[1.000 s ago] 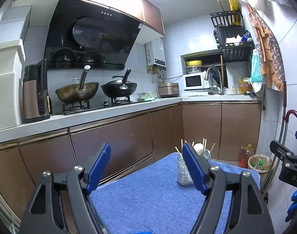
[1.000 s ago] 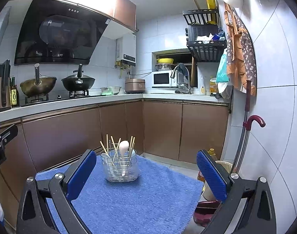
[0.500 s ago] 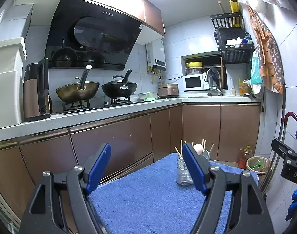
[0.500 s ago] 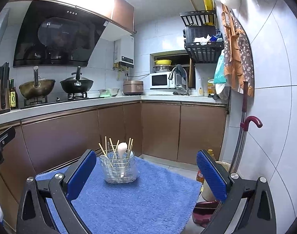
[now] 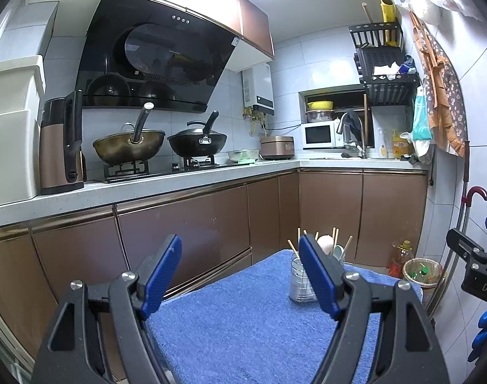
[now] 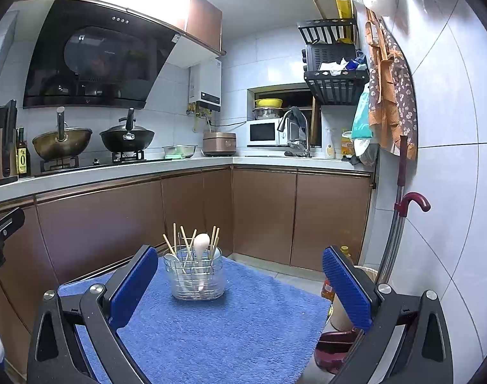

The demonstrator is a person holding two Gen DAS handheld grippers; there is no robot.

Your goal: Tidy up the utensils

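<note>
A: Both hands up high. Left tool (image 5: 240, 246) wide apart, holding nothing. Right tool (image 6: 240, 259) wide apart too, also holding nothing.

B: And the utensils?

A: Standing in the clear holder (image 6: 198, 276), near the far edge of the blue towel (image 6: 230, 329) on the tabletop. Sticking out the top: thin wooden chopsticks (image 6: 176, 240) leaning every which way, plus a white spoon (image 6: 201, 244). In the left view, partly hidden behind one blue finger pad (image 5: 318, 280).

B: Looks nearly done?

A: Probably. Nothing loose lying on the towel. Maybe just a bit of tidying left.

B: What could go wrong?

A: Plenty! Could bump the holder with a tool while reaching in. Looks light, sits on soft, squishy cloth, so could tip over and spill everything. So close to the far edge, could even slide off to the floor.

B: And the chopsticks?

A: Skinny and slippery. Easy to pinch badly and drop. Pulling one could drag the others out. Also could knock the two tools together, both aiming at the same small spot.
</note>
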